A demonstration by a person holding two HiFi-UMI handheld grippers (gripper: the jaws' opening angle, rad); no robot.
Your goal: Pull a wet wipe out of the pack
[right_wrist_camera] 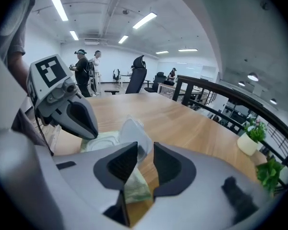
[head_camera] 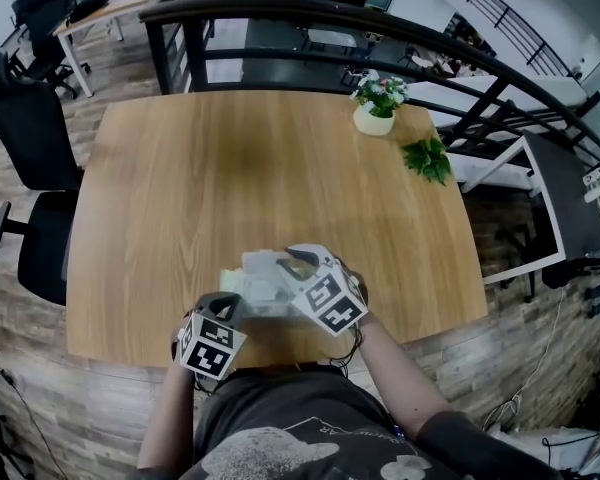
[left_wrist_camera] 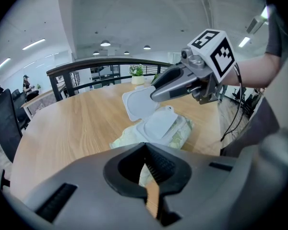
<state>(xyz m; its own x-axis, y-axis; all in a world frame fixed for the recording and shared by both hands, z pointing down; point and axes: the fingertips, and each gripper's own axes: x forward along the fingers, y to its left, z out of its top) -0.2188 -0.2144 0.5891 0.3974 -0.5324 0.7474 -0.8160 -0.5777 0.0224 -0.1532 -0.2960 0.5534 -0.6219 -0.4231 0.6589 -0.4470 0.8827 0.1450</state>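
Looking steeply down on a round-cornered wooden desk (head_camera: 280, 168), with a pale green wet wipe pack (head_camera: 258, 286) lying close to the near edge, right in front of a person in a dark printed T-shirt. White flip lid (left_wrist_camera: 136, 103) of the pack raised, standing up beside the opening. Left gripper (left_wrist_camera: 145, 150) low at the pack's near end, jaws pressed fully together with a thin corner of the pack's film pinched between them. Right gripper (right_wrist_camera: 145, 153) reaching over the pack from the right, jaws partly apart with a narrow gap and nothing gripped; tips right at the raised lid's edge, contact unclear, a corner of the pack visible below the gap. At the far right of the desk, a small white pot of flowers (head_camera: 376, 116) and, near it, a loose green leafy sprig (head_camera: 427, 158). Black railing (head_camera: 280, 13) behind the desk, black office chair (head_camera: 25, 128) to the left
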